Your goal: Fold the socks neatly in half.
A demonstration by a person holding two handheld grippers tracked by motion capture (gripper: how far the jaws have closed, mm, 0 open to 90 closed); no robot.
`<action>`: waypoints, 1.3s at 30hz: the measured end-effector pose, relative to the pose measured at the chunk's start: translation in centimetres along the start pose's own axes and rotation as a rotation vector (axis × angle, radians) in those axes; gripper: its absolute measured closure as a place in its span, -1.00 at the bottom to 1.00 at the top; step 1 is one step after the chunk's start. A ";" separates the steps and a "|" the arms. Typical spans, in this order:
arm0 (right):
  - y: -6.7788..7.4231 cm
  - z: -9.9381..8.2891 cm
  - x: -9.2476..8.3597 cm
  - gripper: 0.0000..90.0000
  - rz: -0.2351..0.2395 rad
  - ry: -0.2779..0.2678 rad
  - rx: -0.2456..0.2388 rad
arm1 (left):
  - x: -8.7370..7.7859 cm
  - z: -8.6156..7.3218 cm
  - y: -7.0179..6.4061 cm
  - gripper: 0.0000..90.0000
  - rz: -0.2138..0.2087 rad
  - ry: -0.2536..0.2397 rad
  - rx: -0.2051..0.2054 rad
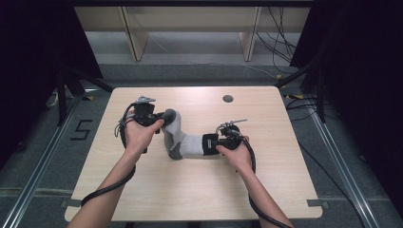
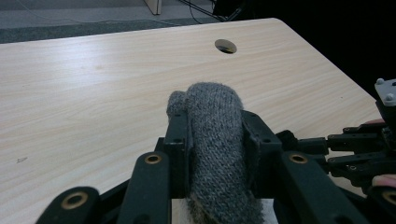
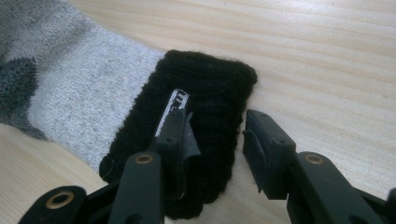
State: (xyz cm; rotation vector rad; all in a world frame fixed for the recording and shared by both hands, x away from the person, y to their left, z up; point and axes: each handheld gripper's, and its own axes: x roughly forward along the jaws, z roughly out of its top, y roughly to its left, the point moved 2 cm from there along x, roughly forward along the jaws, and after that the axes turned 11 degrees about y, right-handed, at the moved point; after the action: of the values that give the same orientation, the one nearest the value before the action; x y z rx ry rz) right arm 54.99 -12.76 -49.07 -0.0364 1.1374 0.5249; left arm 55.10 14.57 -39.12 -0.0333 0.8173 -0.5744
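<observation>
Both fingers point(image 2: 180, 140) of the left gripper point(image 2: 212, 116) are clamping the dark grey toe of the sock point(image 2: 215, 154), which is bulging up between them and rising a little past their tips; the pinch looks meant to anchor that end so the fabric can be drawn out flat. In the high view the left gripper point(image 1: 159, 119) is sitting at the toe end while the sock point(image 1: 183, 140) is bending away from it toward the right gripper point(image 1: 215, 141), lying on the pale wooden table point(image 1: 199, 190).

At the other end, the right gripper's fingers point(image 3: 175, 135) are standing apart around one corner of the black ribbed cuff point(image 3: 205, 112). One finger is resting over the knit, beside a small white label, and the other is hanging just off the cuff's edge above bare wood. Whether the first finger is pressing into the fabric is hard to tell, but nothing is being squeezed between the two, so this end is not being gripped.

Judging from this, the right gripper point(image 3: 212, 128) is lining up to nip the cuff edge, so that both ends can be pulled apart and the bent sock straightened. Beyond the left fingertips, a round cable hole point(image 2: 225, 46) is sitting well clear.
</observation>
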 end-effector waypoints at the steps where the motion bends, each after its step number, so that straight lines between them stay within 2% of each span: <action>1: 0.0 0.0 0.0 0.35 -0.003 0.001 -0.001 | 0.0 0.0 0.0 0.48 0.004 0.011 0.010; 3: -0.1 0.0 0.0 0.35 -0.008 -0.001 -0.010 | 0.1 0.1 -0.1 0.48 0.004 0.010 0.014; 4: 0.1 -0.1 0.1 0.35 0.004 0.004 0.017 | 0.1 0.1 -0.2 0.48 0.007 0.008 0.014; 5: 0.1 -0.1 0.0 0.35 0.005 0.004 0.020 | 0.2 0.2 -0.2 0.48 0.005 0.010 0.017; 7: -0.1 0.0 0.0 0.35 0.001 0.002 -0.002 | 0.2 0.2 -0.4 0.48 0.007 0.013 0.017; 13: -0.1 0.0 0.1 0.35 -0.004 -0.001 -0.007 | 0.5 0.3 -0.8 0.48 0.010 0.016 0.030; 23: -0.1 0.0 0.1 0.34 0.003 -0.001 -0.003 | 0.9 0.5 -1.5 0.48 0.016 0.020 0.037; 24: -0.1 0.0 0.1 0.34 0.004 -0.001 -0.002 | 0.9 0.5 -1.5 0.48 0.018 0.023 0.052; 29: -0.1 0.0 0.0 0.34 0.005 0.001 0.002 | 1.2 0.7 -2.2 0.48 0.023 0.024 0.067; 39: -0.2 0.0 0.1 0.33 0.009 0.004 -0.008 | 1.8 0.8 -3.1 0.48 0.026 0.033 0.082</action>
State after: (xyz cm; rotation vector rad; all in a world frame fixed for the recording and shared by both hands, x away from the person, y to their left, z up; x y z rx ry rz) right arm 55.08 -12.92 -49.20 -0.0390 1.1404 0.5377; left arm 55.14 10.92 -39.03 0.0618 0.8250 -0.5844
